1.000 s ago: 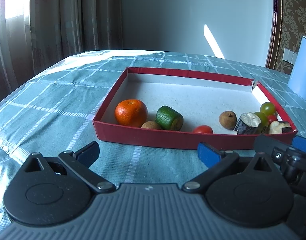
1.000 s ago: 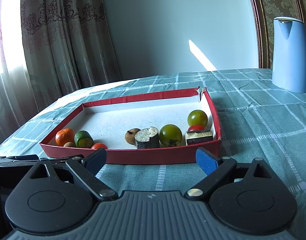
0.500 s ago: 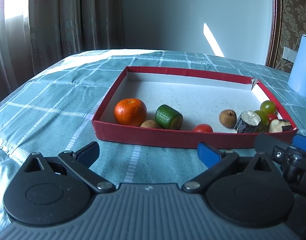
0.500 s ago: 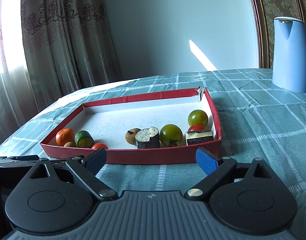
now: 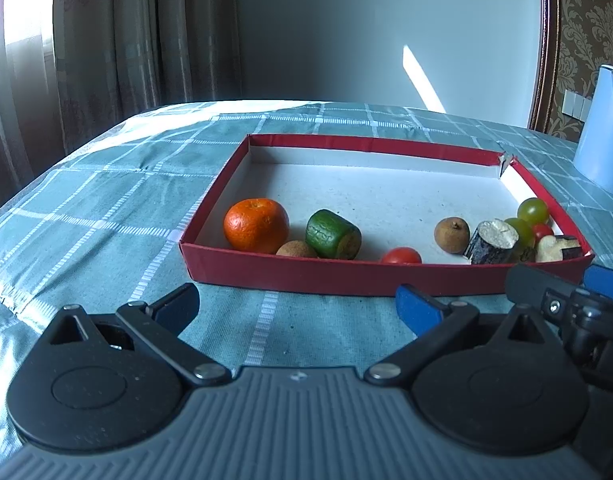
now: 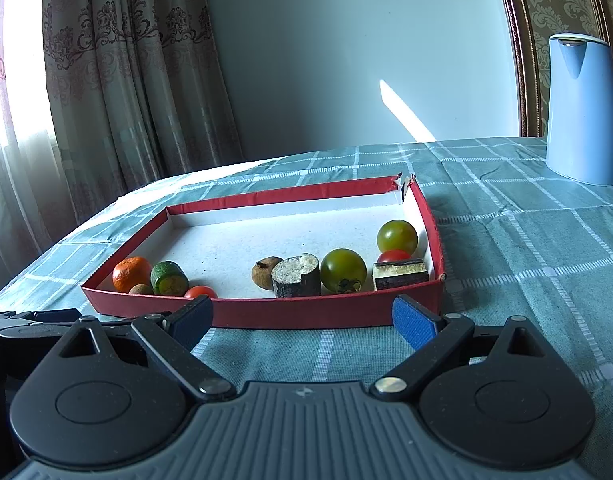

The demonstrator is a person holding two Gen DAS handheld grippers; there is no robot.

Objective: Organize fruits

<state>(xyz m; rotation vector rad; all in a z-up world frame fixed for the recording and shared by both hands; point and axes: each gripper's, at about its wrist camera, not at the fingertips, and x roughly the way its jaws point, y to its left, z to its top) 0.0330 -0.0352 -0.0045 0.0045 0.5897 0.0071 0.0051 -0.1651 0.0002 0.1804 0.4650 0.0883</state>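
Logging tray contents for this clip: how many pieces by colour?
Orange: 1
Green, the cut chunk and two round fruits: 3
Red: 2
Brown: 2
Dark-skinned cut pieces: 2
Total: 10

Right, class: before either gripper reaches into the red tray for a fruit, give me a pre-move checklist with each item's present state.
1. Left gripper open, holding nothing: ok.
2. Right gripper open, holding nothing: ok.
3. Both grippers short of the red tray, not touching it: ok.
4. Orange unobstructed from above: ok.
5. Green tomato free to grasp: not ok, crowded between the dark cut piece and the layered slice.
6. Where sorted fruit should go: cannot tell.
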